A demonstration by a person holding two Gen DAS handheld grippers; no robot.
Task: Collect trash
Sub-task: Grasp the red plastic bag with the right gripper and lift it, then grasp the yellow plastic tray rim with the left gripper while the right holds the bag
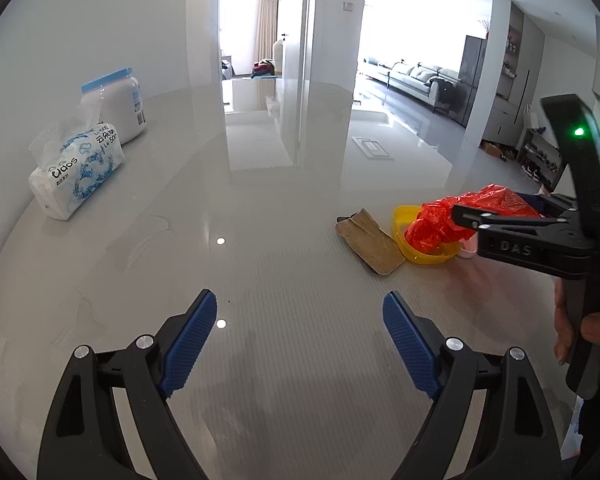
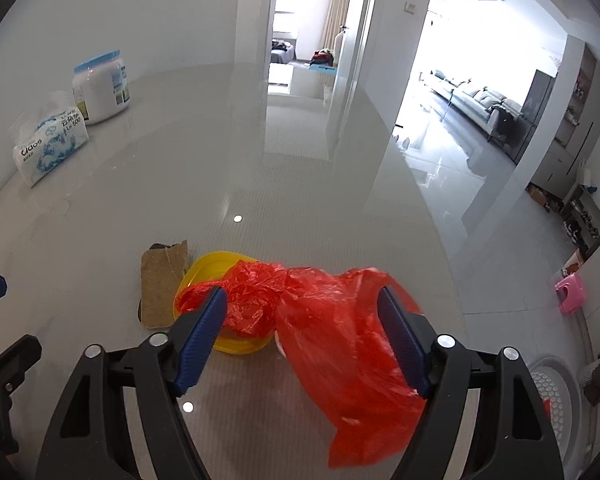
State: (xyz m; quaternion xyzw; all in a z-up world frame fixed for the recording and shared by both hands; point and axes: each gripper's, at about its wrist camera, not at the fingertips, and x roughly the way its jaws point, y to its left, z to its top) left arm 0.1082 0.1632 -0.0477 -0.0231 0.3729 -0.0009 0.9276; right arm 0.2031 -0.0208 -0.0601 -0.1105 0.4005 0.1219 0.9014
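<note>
A crumpled red plastic bag [image 2: 332,320] lies on the glossy grey table, partly in a yellow dish [image 2: 204,276]. A brown scrap of cardboard [image 2: 162,284] lies just left of the dish. My right gripper [image 2: 302,304] is open, its blue pads on either side of the bag, which hangs down between them toward the table's near edge. My left gripper [image 1: 300,312] is open and empty over bare table, left of the bag [image 1: 440,224], the dish [image 1: 404,220] and the cardboard [image 1: 370,240]. The right gripper's body [image 1: 540,232] shows at the right of the left wrist view.
A tissue pack [image 1: 76,172] and a white jar with a blue lid [image 1: 116,104] stand at the table's far left. The table edge runs along the right. Below it are a white perforated bin [image 2: 556,396] and a pink stool [image 2: 570,292].
</note>
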